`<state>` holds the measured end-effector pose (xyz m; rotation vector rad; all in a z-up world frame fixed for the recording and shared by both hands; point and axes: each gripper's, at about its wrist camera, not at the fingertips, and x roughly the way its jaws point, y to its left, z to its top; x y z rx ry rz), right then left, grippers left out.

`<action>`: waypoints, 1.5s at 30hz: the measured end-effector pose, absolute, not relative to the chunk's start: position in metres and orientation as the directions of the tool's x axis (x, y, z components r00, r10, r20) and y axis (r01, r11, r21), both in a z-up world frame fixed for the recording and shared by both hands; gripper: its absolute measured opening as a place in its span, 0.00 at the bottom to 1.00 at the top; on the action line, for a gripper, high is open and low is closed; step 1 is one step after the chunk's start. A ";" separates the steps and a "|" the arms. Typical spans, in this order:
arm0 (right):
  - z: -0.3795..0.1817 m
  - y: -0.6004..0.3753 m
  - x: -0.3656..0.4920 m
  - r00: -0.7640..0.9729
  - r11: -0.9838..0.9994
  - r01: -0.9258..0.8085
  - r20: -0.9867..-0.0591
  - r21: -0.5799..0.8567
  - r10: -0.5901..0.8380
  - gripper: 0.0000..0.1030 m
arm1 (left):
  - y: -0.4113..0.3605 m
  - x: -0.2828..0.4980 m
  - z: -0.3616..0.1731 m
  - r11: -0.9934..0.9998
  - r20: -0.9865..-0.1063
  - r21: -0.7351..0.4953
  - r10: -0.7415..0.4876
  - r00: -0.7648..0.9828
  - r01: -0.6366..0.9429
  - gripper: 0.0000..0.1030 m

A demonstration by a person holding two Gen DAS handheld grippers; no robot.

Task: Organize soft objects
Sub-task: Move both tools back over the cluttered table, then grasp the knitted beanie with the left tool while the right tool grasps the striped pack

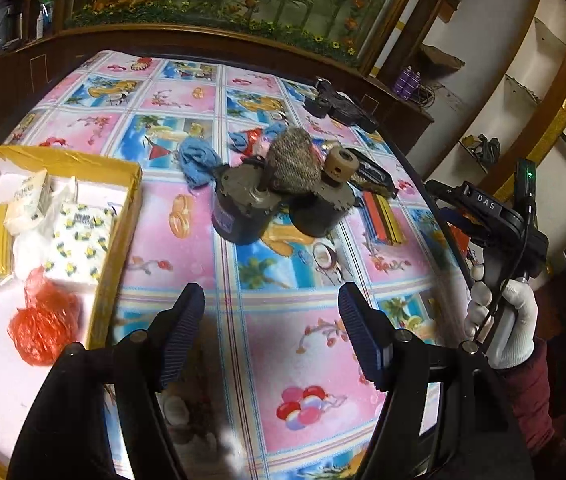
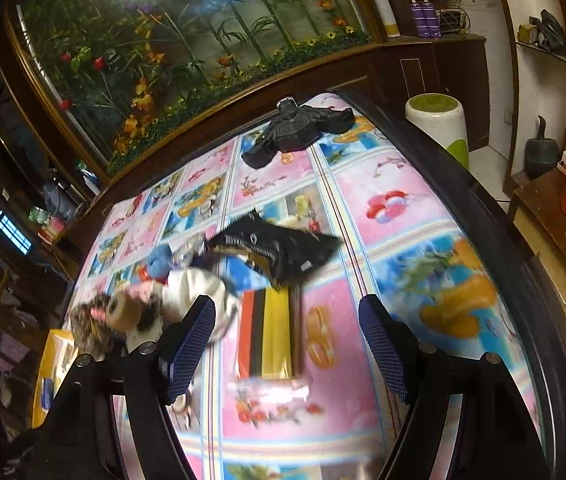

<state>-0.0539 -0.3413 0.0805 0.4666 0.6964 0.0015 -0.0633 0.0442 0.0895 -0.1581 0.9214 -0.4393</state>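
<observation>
Left wrist view takes in the table (image 1: 283, 340), covered in a pink and blue cartoon cloth, with a yellow-rimmed box (image 1: 115, 240) at its left side that already holds tissue packs and a red mesh bag (image 1: 45, 326). Loose soft things sit in a cluster near the table's middle: a plush toy (image 1: 283, 184) lying on its back with dark feet up, a blue cloth (image 1: 199, 160) just beside it, and a striped foil pack (image 1: 381, 218) to its right.

Right wrist view shows the right gripper (image 2: 287, 344) spread wide and empty, poised directly above the striped foil pack (image 2: 269, 336), with a black snack bag (image 2: 279, 252) just beyond. The left gripper (image 1: 271, 332) is likewise released and holds nothing.

The likely step is picking up the foil pack. It lies flat and slick, so the jaws should straddle its narrow width, press down to the cloth, then close gently and lift clear of the plush toy before crossing to the box.
</observation>
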 end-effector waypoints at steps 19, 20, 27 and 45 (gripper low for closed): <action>0.028 -0.374 0.007 0.778 0.846 0.134 -0.584 0.516 0.233 0.74 | -0.010 0.031 0.103 0.905 -0.681 -0.170 -0.394 0.617 0.390 0.67; 0.028 -0.372 0.007 0.775 0.849 0.127 -0.585 0.513 0.238 0.74 | -0.018 0.035 0.101 0.903 -0.682 -0.143 -0.387 0.621 0.405 0.67; 0.025 -0.372 0.006 0.776 0.841 0.137 -0.585 0.523 0.238 0.74 | -0.045 0.041 0.076 0.889 -0.764 -0.058 -0.333 0.554 0.454 0.44; 0.024 -0.297 0.016 0.627 0.963 0.134 -0.773 0.234 0.101 0.74 | 0.044 -0.046 0.135 0.861 -0.626 -0.267 -0.497 0.601 0.433 0.43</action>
